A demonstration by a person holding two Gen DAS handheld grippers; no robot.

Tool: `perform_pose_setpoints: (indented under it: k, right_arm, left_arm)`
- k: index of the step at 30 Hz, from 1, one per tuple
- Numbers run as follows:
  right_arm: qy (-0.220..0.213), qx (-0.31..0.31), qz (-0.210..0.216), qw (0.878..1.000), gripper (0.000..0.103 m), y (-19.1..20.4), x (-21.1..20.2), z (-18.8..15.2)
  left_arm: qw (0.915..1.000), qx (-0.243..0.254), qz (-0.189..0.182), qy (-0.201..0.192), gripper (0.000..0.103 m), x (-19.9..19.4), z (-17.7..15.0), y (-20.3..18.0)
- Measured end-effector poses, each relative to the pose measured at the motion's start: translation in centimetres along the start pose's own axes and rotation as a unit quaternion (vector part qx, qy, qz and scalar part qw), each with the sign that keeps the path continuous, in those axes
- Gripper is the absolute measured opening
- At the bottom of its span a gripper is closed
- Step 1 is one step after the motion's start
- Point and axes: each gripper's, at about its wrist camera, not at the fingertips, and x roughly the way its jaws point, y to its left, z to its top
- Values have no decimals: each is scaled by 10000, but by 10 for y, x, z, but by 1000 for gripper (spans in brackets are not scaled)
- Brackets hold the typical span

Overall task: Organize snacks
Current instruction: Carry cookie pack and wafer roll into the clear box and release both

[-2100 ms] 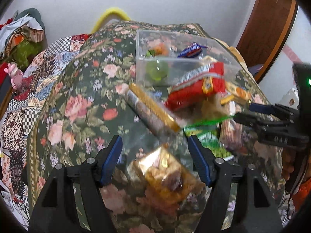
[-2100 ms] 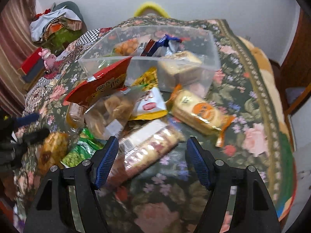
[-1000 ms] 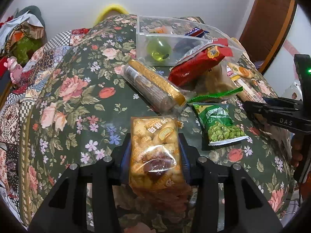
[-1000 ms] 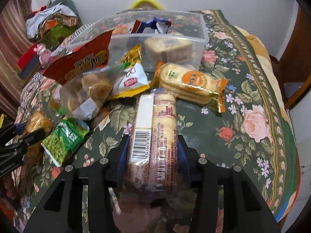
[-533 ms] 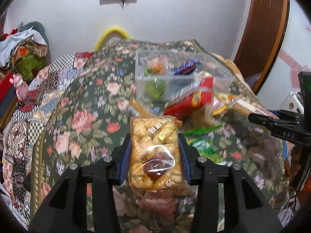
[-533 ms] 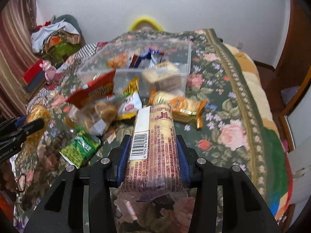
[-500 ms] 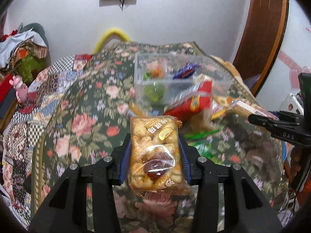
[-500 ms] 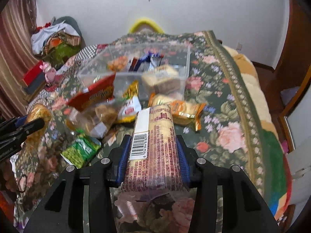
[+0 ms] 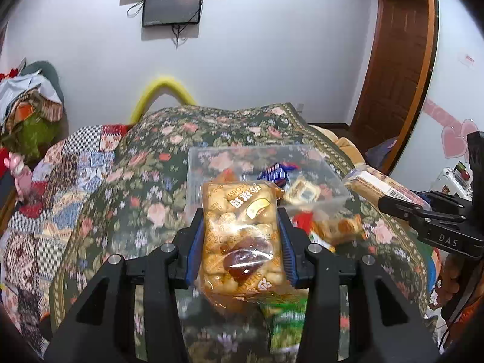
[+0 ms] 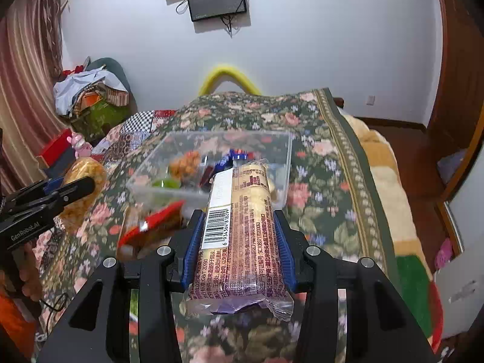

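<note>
My left gripper (image 9: pixel 240 236) is shut on a clear packet of golden pastry snacks (image 9: pixel 242 236) and holds it raised in front of the clear plastic bin (image 9: pixel 199 163). My right gripper (image 10: pixel 236 242) is shut on a long cracker sleeve with a barcode (image 10: pixel 239 230), lifted just before the same bin (image 10: pixel 284 157). The bin holds several snacks. Each gripper shows at the other view's edge: the right one (image 9: pixel 393 202), the left one (image 10: pixel 75 187).
Loose snacks lie on the floral cloth (image 9: pixel 145 187) in front of the bin: a red packet (image 10: pixel 154 227), a green pea packet (image 9: pixel 284 317), an orange-labelled packet (image 9: pixel 341 227). Piled clothes (image 10: pixel 90 90) lie at the left, a wooden door (image 9: pixel 396 60) at the right.
Both grippers closed on their packets on the cloth, then lifted them and carried them toward the bin. The view now tilts up to the wall.
</note>
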Motion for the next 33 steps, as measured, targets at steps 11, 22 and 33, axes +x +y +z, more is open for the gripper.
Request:
perform_pose_setpoints:
  k: [11, 22, 33]
  right_arm:
    - [-182, 41, -13, 9998, 41, -14, 30, 34]
    - [168, 250, 5, 9995, 41, -32, 83, 52]
    - [688, 242, -120, 9973, 41, -40, 134, 57]
  left_arm:
    - [9999, 85, -84, 98, 44, 57, 39, -5]
    - [9984, 88, -95, 559, 44, 130, 59, -6]
    - [9945, 134, -148, 1031, 44, 180, 57, -7]
